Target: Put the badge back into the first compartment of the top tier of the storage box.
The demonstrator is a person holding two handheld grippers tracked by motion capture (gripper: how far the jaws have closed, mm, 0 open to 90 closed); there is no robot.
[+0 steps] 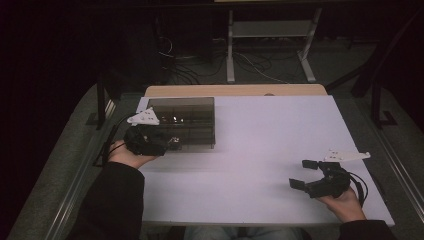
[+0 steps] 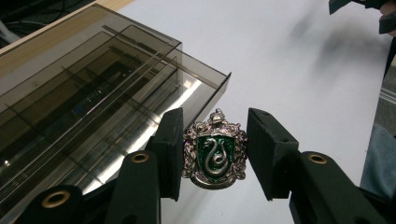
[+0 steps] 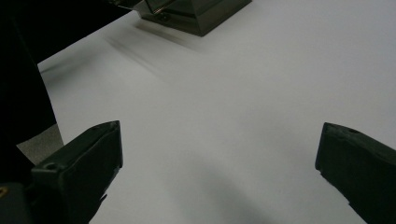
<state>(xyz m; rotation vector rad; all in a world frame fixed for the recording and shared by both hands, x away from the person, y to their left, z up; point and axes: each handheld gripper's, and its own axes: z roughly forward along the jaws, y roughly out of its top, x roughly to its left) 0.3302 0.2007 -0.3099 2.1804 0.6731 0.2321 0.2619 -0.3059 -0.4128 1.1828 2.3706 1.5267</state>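
1. The person's left hand (image 1: 126,155) comes in from the bottom left of the high view, in a dark sleeve, and holds the left gripper (image 1: 172,141) at the near left corner of the smoky brown transparent plastic compartment box (image 1: 192,107).
2. In the left gripper view the two black jaws stand on either side of a silver metal crest-shaped badge with a green enamel shield and a silver snake on it (image 2: 214,156). The left jaw touches the badge's edge; a thin gap shows beside the right jaw, so I cannot tell whether the badge is firmly clamped.
3. The badge sits just beside the box's corner, over the white table top (image 1: 270,135).
4. The person's right hand (image 1: 345,202) rests at the near right corner of the table, holding the right gripper (image 1: 304,174), which points left across the table. Its jaws stand wide apart with nothing between them, seen in both the high view and the right gripper view (image 3: 219,154).
5. No readable writing appears; the badge bears only the S-shaped snake and a small crown-like top.
6. Counts: one badge, one compartment box with several divided cells, two grippers, two hands.
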